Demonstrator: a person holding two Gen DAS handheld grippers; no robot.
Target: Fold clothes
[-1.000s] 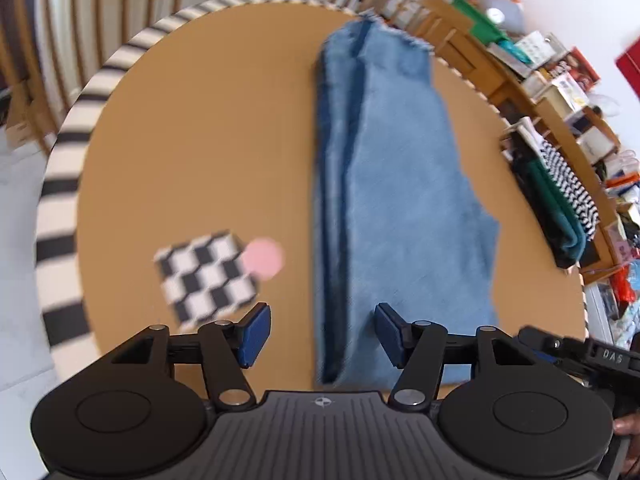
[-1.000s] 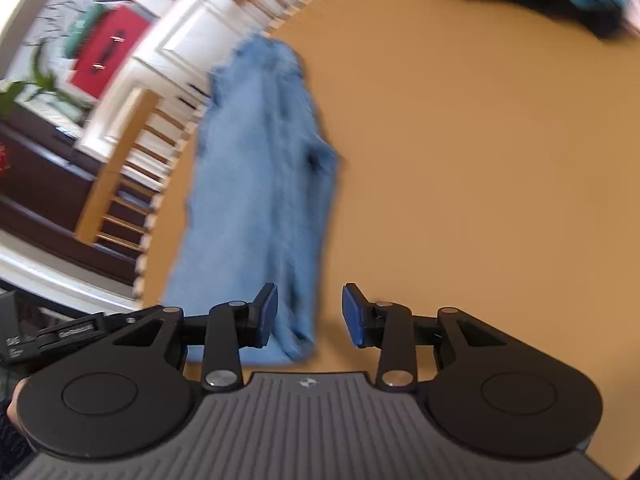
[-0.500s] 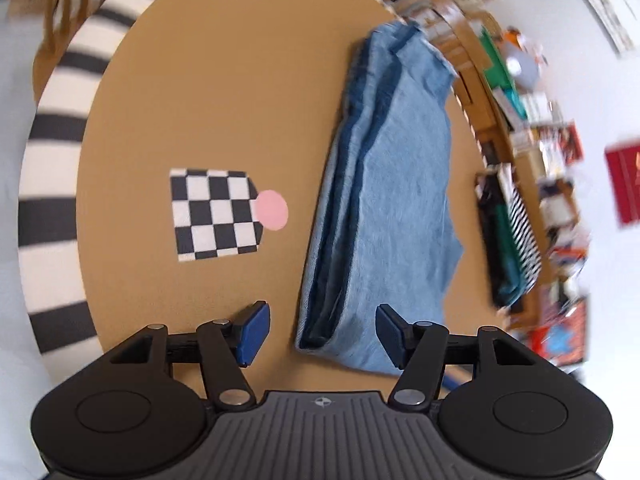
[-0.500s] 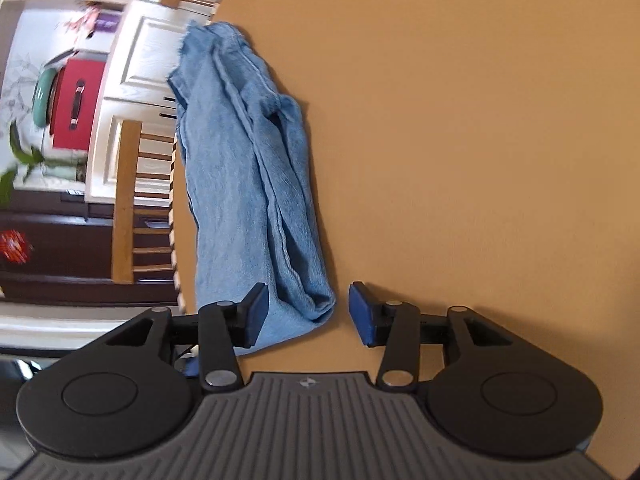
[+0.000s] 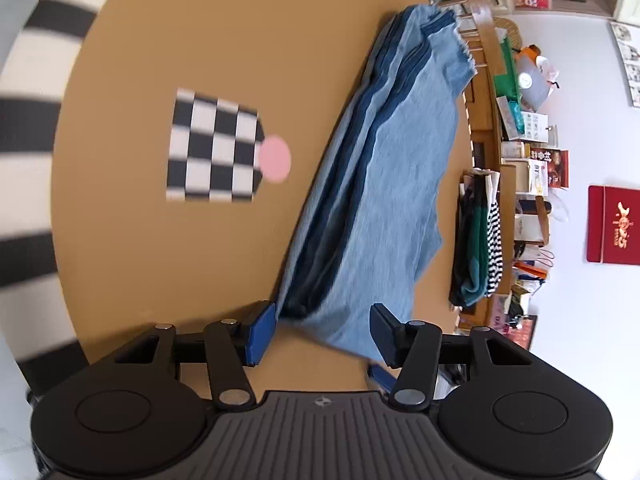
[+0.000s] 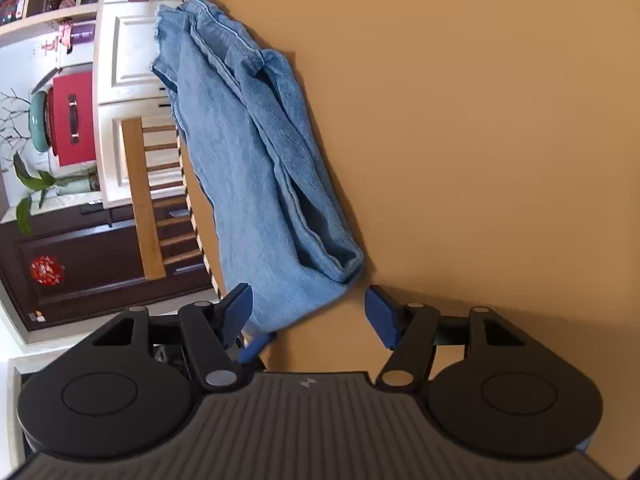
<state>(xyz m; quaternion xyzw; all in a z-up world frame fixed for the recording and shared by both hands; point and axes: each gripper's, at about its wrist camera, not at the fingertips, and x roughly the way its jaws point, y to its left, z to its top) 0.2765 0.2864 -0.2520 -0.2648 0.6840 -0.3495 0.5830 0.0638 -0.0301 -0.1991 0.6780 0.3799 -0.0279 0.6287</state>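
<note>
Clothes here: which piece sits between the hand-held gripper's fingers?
The blue denim garment on the table, not the striped and green clothes stacked beyond the edge.

Almost no legible writing in either view.

The flat red rectangular box against the white wall carries a gold emblem with small characters beneath it, too small and blurred to read. The cartons and packets on the wooden shelf unit show printed labels, one with red panels and pale characters, but none can be made out. In the right wrist view, the round red paper ornament on the dark wooden cabinet has a pattern only, and the book spines on the upper shelf are unreadable.
</note>
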